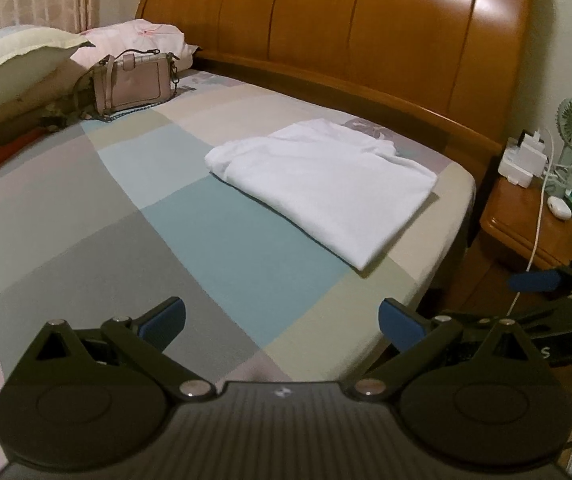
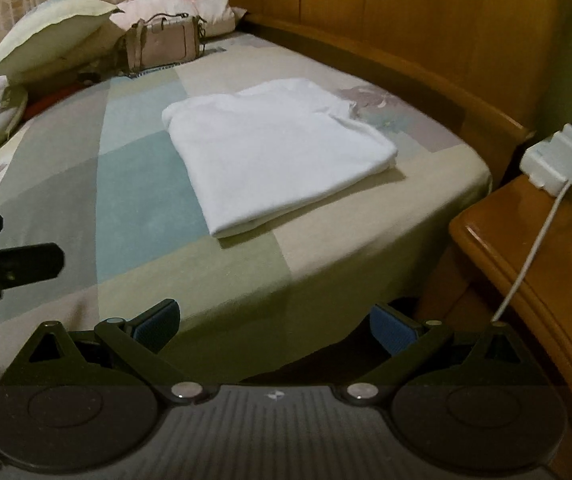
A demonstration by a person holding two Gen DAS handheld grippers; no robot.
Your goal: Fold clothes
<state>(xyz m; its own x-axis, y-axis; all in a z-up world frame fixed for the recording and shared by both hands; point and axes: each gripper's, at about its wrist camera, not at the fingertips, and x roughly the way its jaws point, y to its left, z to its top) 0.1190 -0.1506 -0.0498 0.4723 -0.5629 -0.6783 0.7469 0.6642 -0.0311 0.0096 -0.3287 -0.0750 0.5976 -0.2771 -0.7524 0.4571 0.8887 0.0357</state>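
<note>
Left gripper [image 1: 282, 322] and right gripper [image 2: 274, 326] jaws spread, patchwork bedsheet [image 1: 214, 248], seemingly folded white garment [image 2: 274, 152], wooden headboard [image 1: 366, 40]

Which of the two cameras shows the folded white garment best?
The right wrist view: the folded white garment lies near centre, its layered front edge visible. The left wrist view shows it whole too, but off to the right.

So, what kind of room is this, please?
Most likely a home bedroom. A bed with a patchwork sheet stands against a wooden headboard, pillows lie at its far side, and a nightstand stands beside it. A folded white garment lies on the bed.
</note>
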